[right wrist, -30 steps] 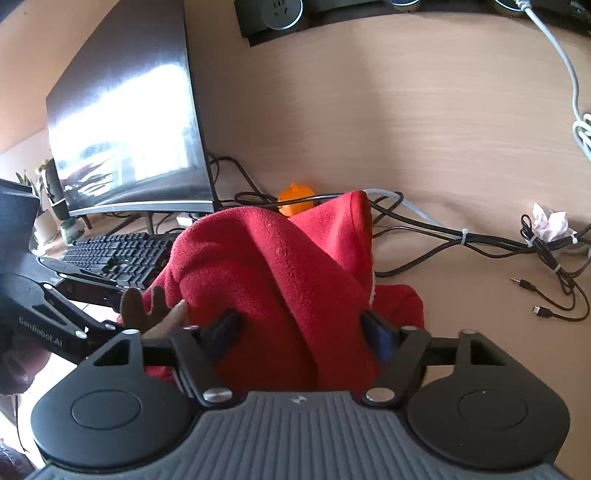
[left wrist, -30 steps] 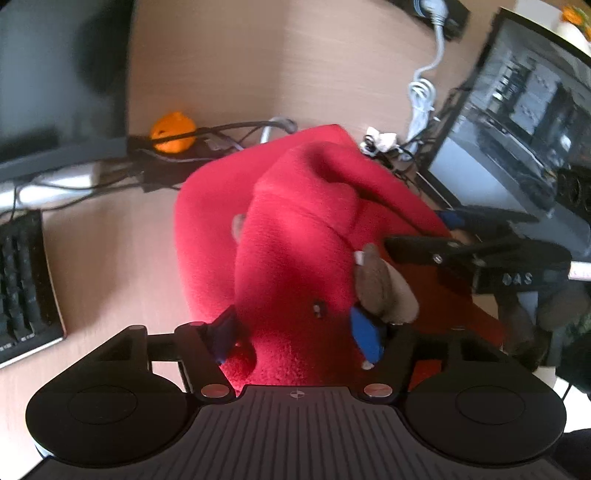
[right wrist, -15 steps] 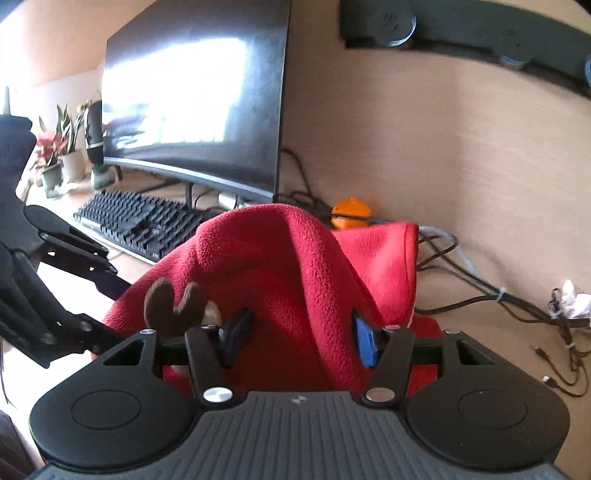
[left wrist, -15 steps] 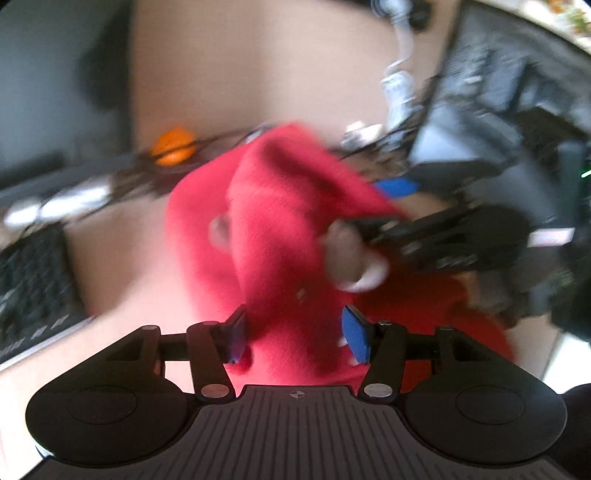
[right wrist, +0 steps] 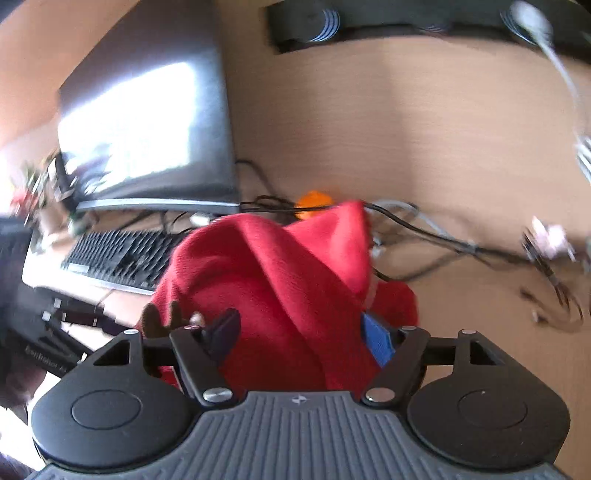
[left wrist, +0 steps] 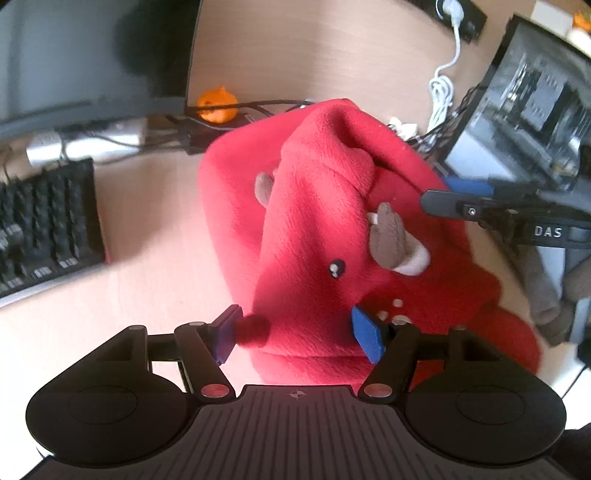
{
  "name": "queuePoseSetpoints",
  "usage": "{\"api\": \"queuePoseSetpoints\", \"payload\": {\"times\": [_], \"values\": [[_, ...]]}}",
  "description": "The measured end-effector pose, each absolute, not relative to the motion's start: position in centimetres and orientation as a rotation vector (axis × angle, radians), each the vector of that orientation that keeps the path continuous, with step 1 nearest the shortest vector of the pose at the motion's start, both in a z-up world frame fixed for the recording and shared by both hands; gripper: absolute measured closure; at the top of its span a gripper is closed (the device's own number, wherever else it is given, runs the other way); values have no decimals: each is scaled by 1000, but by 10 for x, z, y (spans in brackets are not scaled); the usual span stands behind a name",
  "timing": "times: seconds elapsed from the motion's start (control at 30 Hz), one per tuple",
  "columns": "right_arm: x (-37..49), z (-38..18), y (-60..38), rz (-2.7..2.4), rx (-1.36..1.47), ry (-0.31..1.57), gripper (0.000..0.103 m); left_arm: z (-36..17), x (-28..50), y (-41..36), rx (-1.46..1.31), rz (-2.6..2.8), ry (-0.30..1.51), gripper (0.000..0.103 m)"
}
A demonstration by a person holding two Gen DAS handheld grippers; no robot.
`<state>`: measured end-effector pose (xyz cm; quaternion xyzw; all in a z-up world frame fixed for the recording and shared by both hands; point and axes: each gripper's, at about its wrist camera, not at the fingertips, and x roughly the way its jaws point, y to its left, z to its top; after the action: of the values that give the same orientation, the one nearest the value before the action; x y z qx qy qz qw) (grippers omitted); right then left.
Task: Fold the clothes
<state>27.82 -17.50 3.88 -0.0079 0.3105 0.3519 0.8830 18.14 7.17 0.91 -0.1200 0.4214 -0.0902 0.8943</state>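
Observation:
A red fleece garment with brown antlers and a small black eye is bunched up over the wooden desk. My left gripper has its jaws wide apart with a thick fold of the fleece between its blue pads. My right gripper also stands wide with the garment between its pads. The right gripper also shows at the right of the left wrist view, against the garment's far side. Whether either gripper pinches the cloth is not clear.
A black keyboard lies at the left, with a monitor behind it. An orange ball and tangled cables lie at the back. A second screen stands at the right. A power strip is on the wall.
Both grippers have opened wider than half a second ago. The garment has been lifted and turned, so the eye and antlers now face the left wrist camera.

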Motion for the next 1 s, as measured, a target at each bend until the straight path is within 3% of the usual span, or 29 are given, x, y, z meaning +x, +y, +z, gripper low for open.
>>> {"api": "queuePoseSetpoints", "payload": {"times": [0.27,0.43,0.47,0.7,0.83,1.0], "values": [[295,-2,-195,617,243,853,25,15,170,65,-275,-205,824,43],[295,13,-191,631,259,818,56,33,152,55,-266,-299,774,44],[295,21,-188,638,230,795,58,37,146,52,-250,-324,761,44],[298,40,-136,708,30,752,56,42,130,75,-226,-170,737,43],[296,34,-110,710,-104,750,51,61,131,79,-254,-219,638,28],[294,51,-122,764,-172,751,41,64,157,59,-234,-291,625,22]]}}
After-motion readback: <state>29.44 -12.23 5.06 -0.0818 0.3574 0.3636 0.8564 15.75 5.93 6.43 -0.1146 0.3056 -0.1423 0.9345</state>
